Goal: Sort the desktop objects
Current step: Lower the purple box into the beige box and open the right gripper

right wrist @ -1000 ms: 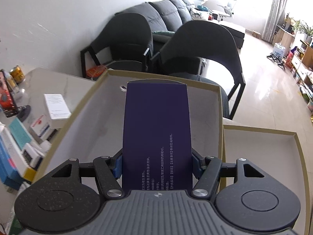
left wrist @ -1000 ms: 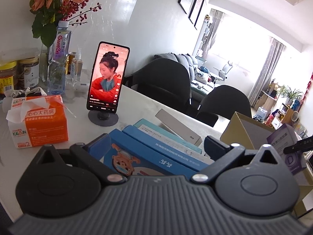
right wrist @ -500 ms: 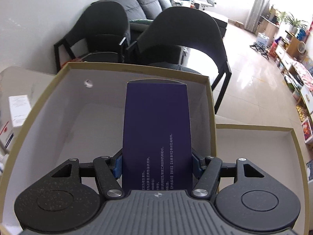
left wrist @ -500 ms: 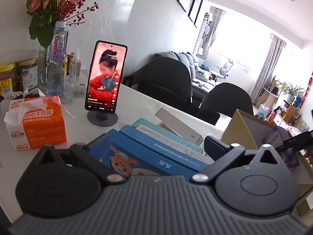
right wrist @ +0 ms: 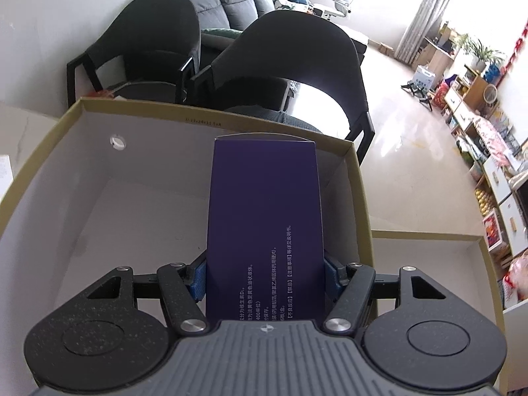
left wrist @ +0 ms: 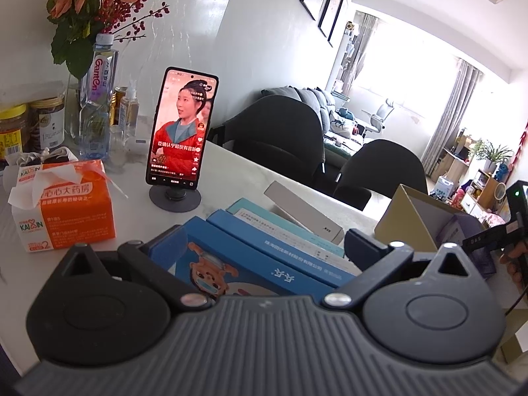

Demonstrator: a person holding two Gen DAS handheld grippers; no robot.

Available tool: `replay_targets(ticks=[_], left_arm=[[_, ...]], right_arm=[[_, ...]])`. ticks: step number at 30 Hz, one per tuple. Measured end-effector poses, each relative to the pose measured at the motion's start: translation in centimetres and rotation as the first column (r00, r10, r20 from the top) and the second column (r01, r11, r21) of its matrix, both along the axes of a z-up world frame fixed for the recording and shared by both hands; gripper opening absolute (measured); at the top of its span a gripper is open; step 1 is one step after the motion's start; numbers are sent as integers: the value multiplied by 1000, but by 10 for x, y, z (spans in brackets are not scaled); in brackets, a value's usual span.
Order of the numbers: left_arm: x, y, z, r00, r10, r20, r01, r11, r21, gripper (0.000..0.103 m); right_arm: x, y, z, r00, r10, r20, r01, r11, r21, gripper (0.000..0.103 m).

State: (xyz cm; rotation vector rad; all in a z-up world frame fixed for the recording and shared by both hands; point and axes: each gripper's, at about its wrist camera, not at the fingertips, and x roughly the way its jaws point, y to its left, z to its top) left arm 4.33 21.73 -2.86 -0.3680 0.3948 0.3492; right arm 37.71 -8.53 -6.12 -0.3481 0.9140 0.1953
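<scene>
My right gripper (right wrist: 264, 277) is shut on a dark purple box with white print (right wrist: 264, 211), its blue pads (right wrist: 198, 280) pressing both long sides. It holds the box tilted downward inside an open tan-rimmed cardboard box (right wrist: 211, 122) with a white inside. From the left wrist view the same purple box (left wrist: 462, 231) shows in the cardboard box (left wrist: 406, 211), with the right gripper (left wrist: 488, 237) at the far right. My left gripper (left wrist: 260, 247) stands open and wide over a row of flat boxes: a blue one with a cartoon bear (left wrist: 231, 264), another blue one (left wrist: 297, 257), then pale ones (left wrist: 297, 214).
A phone on a round stand (left wrist: 181, 132), an orange tissue box (left wrist: 66, 211), a water bottle (left wrist: 99, 99), jars (left wrist: 13, 128) and a vase of flowers stand at the table's back left. A second tan-rimmed tray (right wrist: 429, 241) lies right of the cardboard box. Black chairs (right wrist: 280, 66) stand past the table's edge.
My right gripper has sunk and tipped down into the cardboard box with the purple box still held; the box walls now fill more of its view. The left gripper has kept still.
</scene>
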Motion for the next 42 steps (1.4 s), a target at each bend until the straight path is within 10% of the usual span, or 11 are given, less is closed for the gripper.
replay_targets(ticks=[29, 42], left_arm=[[-5, 12, -6, 1000, 6, -16, -6, 1000, -18, 103], [-7, 39, -19, 997, -31, -72, 28, 999, -42, 103]], right_arm=[[-11, 30, -18, 982, 135, 135, -93, 956, -280, 50], [-32, 16, 6, 985, 85, 153, -62, 987, -150, 61]])
